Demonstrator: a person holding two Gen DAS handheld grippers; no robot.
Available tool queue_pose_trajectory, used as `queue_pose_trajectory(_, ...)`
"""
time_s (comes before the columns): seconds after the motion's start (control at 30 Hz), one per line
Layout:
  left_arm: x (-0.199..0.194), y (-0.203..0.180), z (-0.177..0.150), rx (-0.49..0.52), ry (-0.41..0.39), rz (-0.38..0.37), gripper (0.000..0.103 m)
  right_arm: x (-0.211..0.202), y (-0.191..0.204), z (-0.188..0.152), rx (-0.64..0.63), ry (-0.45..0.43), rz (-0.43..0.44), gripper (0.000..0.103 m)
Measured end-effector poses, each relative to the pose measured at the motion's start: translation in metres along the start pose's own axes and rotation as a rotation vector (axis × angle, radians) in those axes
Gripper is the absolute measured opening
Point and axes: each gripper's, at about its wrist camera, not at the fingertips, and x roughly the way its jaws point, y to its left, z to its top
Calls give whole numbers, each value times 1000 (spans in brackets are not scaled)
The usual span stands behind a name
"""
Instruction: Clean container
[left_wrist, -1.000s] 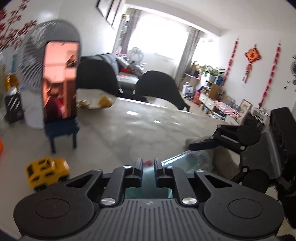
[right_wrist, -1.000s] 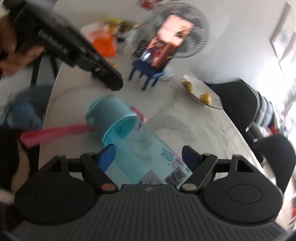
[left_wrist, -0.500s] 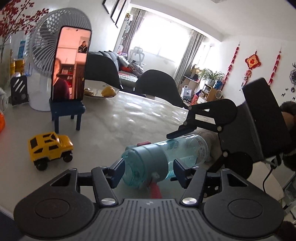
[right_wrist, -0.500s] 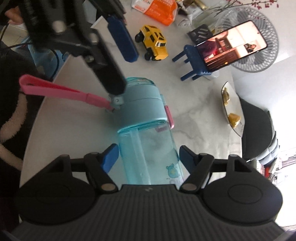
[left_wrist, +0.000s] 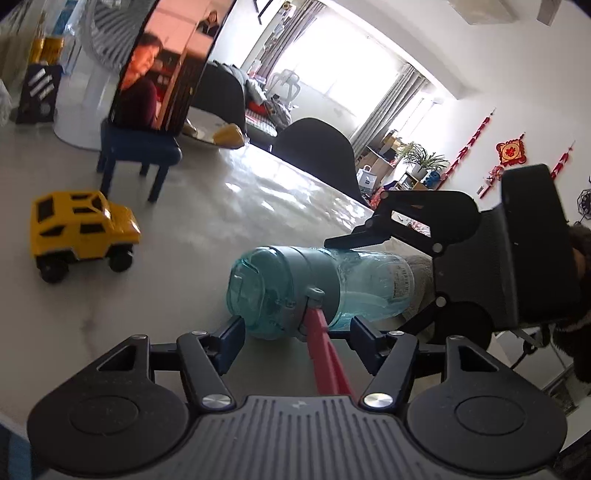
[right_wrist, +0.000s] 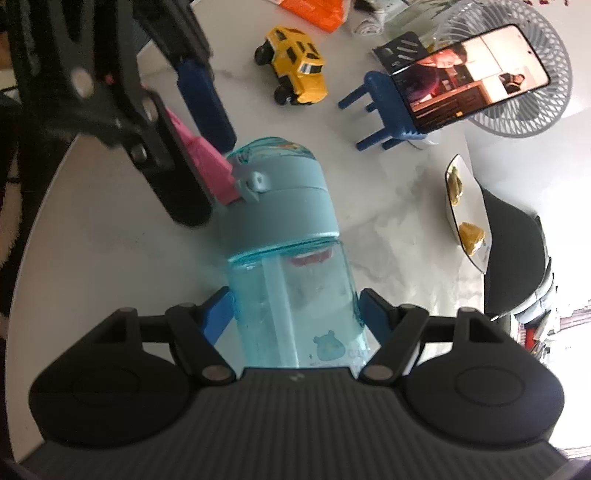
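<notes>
- blue pads of the right gripper (right_wrist: 293, 317) are pressing on both sides of the clear teal body of the bottle (right_wrist: 291, 280), so this claw is clamped on it and is carrying it tilted over the table (right_wrist: 110, 251).
- the left gripper (left_wrist: 297, 330) is standing with its jaws apart, having just been opening; the bottle's lid end (left_wrist: 255, 291) is sitting between the fingers, and the pads are not seeming to squeeze it.
- the pink strap (left_wrist: 328, 362) is running from the lid's hinge back between the left fingers toward the camera, loose as far as i am seeing.
- the grey-blue lid (right_wrist: 277, 199) is sitting screwed on the bottle, its flip cap down, with a straw showing inside the body.
- farther out, a yellow toy car (left_wrist: 81, 229), a phone (left_wrist: 162, 66) on a little blue chair stand (left_wrist: 138, 155), a white fan (right_wrist: 509, 77) and a plate (right_wrist: 465, 214) of food are standing well apart from the bottle.
- judging progress: the task is looking barely begun; the bottle is secured, but no cloth, brush or water is showing, and the lid is not yet off.
- what is remaining, i am guessing, is taking hold of the lid, opening it, then the cleaning itself.
</notes>
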Motion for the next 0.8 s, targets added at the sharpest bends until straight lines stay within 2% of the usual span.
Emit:
queue_pose_trajectory(0.07, 7, 0, 0, -3, 4, 9, 72, 0, 1, 0, 18, -7, -16, 73)
queue_pose_trajectory(0.17, 13, 1, 2, -17, -6, 28, 72, -1, 2, -3, 46, -29, -31, 73)
queue_pose_trajectory(0.3, 14, 3, 6, -57, -24, 51, 67, -3, 4, -8, 92, -67, -56, 73)
queue_pose_trajectory(0.43, 9, -4, 12, -51, -60, 50, 67, -9, 2, -15, 160, -112, -97, 73)
queue_pose_trajectory(0.53, 1, -12, 20, -43, -97, 28, 66, -16, -3, -23, 238, -151, -120, 72)
queue_pose_trajectory(0.63, -5, -24, 31, -24, -134, -28, 55, -21, -8, -35, 349, -179, -99, 71)
queue_pose_trajectory(0.67, -5, -29, 35, -9, -136, -60, 48, -22, -9, -39, 383, -191, -82, 71)
queue_pose_trajectory(0.73, 0, -41, 42, 20, -124, -79, 50, -21, -5, -46, 441, -204, -72, 71)
queue_pose_trajectory(0.8, 7, -53, 47, 59, -114, -73, 50, -22, 0, -52, 482, -220, -98, 70)
